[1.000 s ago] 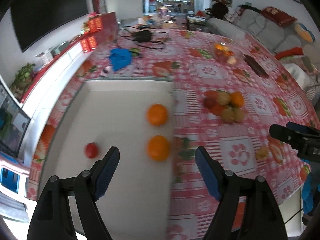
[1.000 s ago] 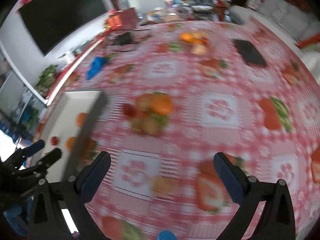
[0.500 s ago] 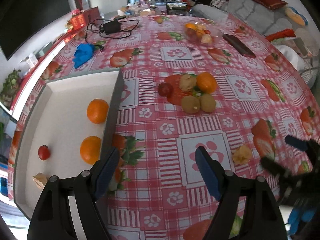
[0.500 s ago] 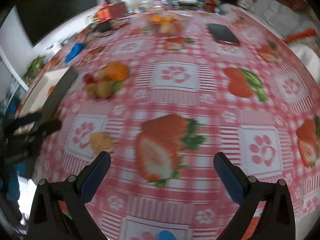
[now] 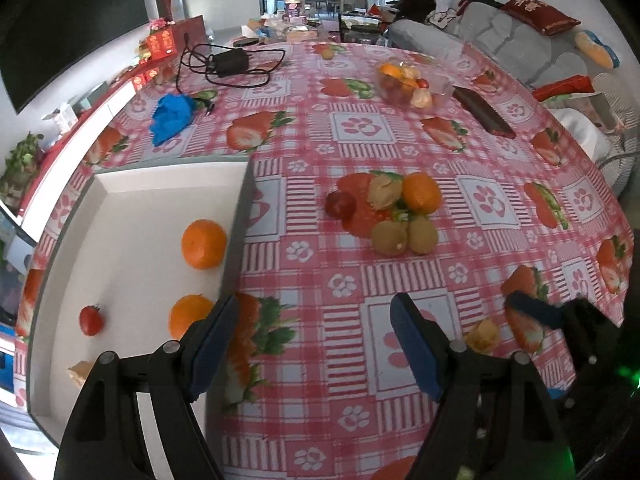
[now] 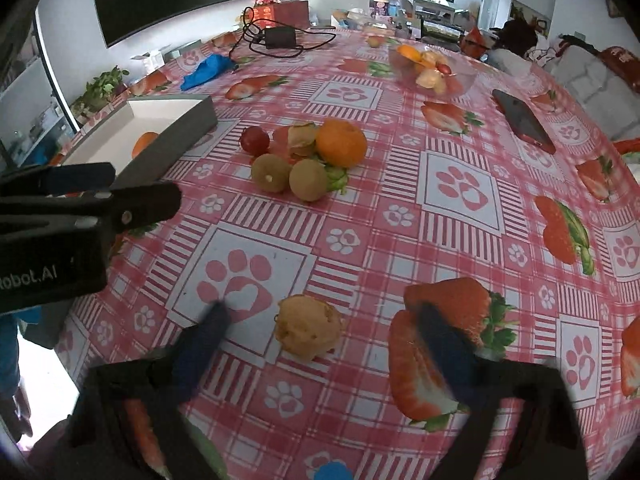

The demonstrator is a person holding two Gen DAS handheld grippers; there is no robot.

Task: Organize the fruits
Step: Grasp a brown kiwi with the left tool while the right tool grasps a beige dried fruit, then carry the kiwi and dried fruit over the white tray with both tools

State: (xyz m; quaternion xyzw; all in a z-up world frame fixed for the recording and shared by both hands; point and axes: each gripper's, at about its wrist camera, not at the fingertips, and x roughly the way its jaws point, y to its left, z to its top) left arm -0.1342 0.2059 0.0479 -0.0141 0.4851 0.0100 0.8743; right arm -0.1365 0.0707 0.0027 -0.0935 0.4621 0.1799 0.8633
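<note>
— Red-and-white checked cloth is covering the whole surface (image 6: pixel 400 216), printed with paws and strawberries. What is sitting on it?

— A loose cluster of fruit is lying around the middle: an orange (image 6: pixel 341 142), two kiwis (image 6: pixel 271 173), a dark red round fruit (image 6: pixel 255 140) and a papery husked one (image 6: pixel 301 140), all touching or nearly so.

— And the white box?

— The white box (image 5: pixel 236 216) is resting along the surface's left edge. Inside it two oranges (image 5: pixel 203 243) are sitting against its right wall, one partly hidden behind a claw finger, with a small tomato (image 5: pixel 91 320) toward the left wall and a pale scrap at the near corner.

— Where is the right claw?

— The right claw (image 6: pixel 320 336) is hanging over the near edge, tilted downward. Its blue-padded fingers are blurred and closing in, and a lumpy yellowish husked fruit (image 6: pixel 309 332) is lying between them; neither pad is pressing on it.

— The left one?

— The left claw (image 5: pixel 312 344) is standing open and empty above bare cloth, just right of the box's near wall, its left finger overlapping that wall.

— Anything at the far end?

— A clear bowl of fruit (image 5: pixel 412 86) is sitting toward the far edge, a dark flat phone-like slab (image 5: pixel 484 112) beside it nearer the right edge, a blue crumpled cloth (image 5: pixel 172 118) by the left edge and a black power adapter with its cable (image 5: pixel 230 62) at the far left corner.
</note>
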